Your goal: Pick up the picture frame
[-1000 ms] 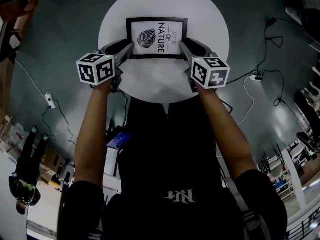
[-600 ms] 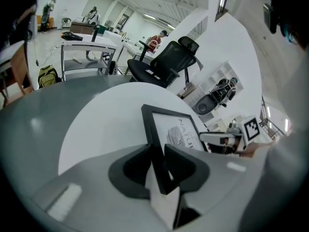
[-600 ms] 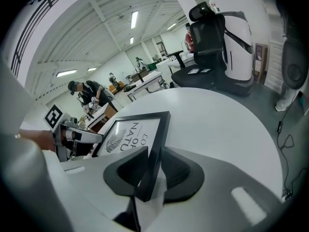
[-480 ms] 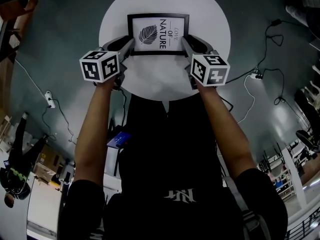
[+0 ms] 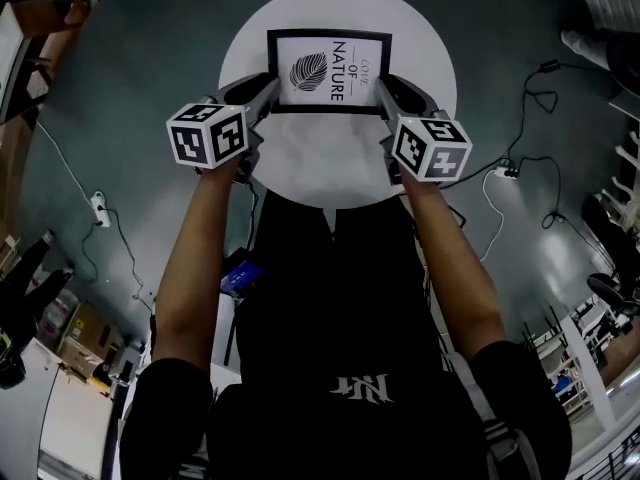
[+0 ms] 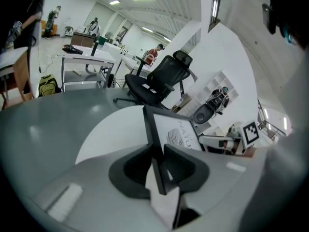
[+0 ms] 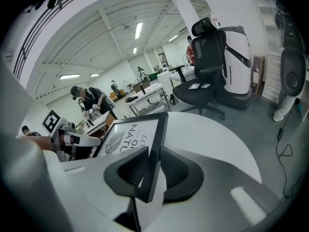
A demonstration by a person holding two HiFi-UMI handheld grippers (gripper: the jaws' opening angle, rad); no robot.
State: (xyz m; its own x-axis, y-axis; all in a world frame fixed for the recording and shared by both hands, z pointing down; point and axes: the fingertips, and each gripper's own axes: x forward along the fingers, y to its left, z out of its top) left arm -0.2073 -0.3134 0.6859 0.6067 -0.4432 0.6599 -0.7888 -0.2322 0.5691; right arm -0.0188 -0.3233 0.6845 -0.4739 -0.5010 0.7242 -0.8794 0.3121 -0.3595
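The picture frame (image 5: 330,71) is black, with a leaf print and lettering, and sits over the round white table (image 5: 330,163). My left gripper (image 5: 266,98) has the frame's left edge between its jaws, and my right gripper (image 5: 386,95) has the right edge. Both pairs of jaws are closing, with their pads against the black moulding. In the left gripper view the picture frame (image 6: 177,132) runs edge-on through the left gripper (image 6: 158,154). In the right gripper view the picture frame (image 7: 129,133) passes through the right gripper (image 7: 150,164) the same way.
Grey floor surrounds the table (image 6: 113,129). Cables and a power strip (image 5: 507,171) lie on the floor to the right. A black office chair (image 6: 157,79) stands beyond the table, and another chair (image 7: 208,64) shows in the right gripper view. The person's torso is just below the table's near edge.
Both grippers and the frame have shifted slightly up and right in the head view. The grippers' marker cubes sit a little closer to the frame's sides.
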